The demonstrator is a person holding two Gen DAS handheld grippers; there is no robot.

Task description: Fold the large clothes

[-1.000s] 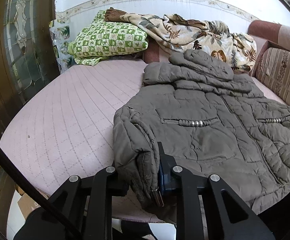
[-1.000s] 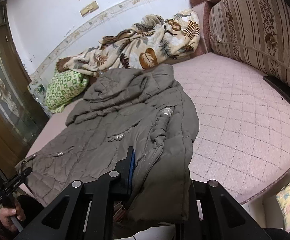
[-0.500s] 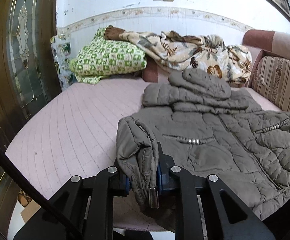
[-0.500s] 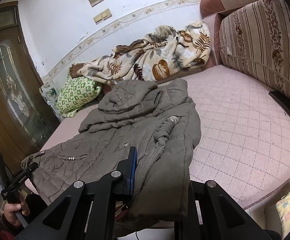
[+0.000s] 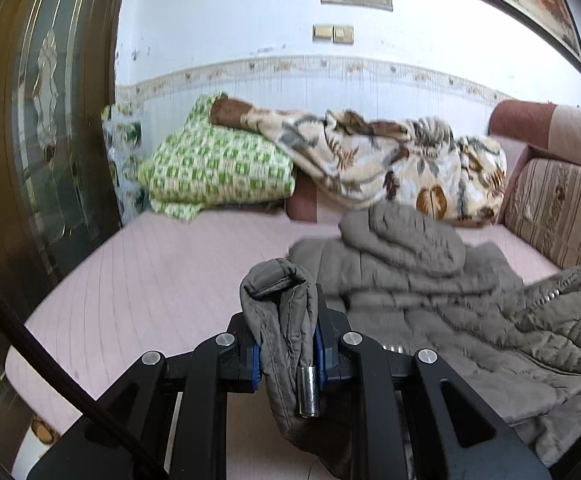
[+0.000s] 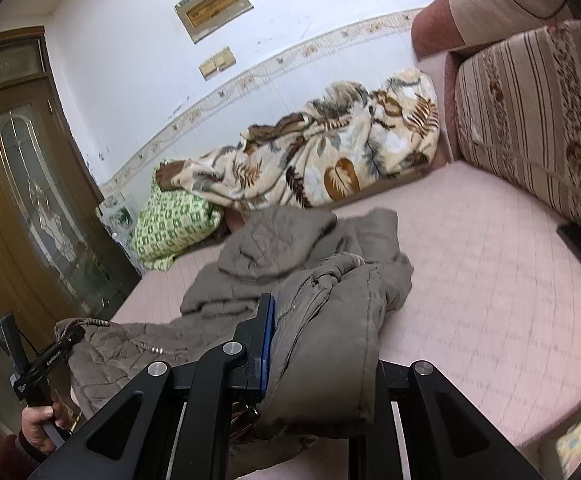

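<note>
Pink quilted bedding (image 5: 162, 280) spreads under my work, with a leaf-print blanket (image 5: 390, 160) and a green checked pillow (image 5: 214, 168) heaped against the white wall. On it lies the grey-brown padded hooded jacket (image 5: 430, 300), its hood toward the blanket and its hem end off the bed in my two tools. My left gripper (image 5: 286, 356) is clamped narrow on one bunched hem corner, a silver cord stopper (image 5: 308, 390) dangling below the pads. My right gripper (image 6: 310, 344) pinches the other hem corner, fabric draping over and hiding the far finger. I judge this to be the first fold: hem lifted, ready to carry toward the hood. Next I should move both corners forward together at an even height, keeping them well apart so the padded layers land flat and square over the upper half.
</note>
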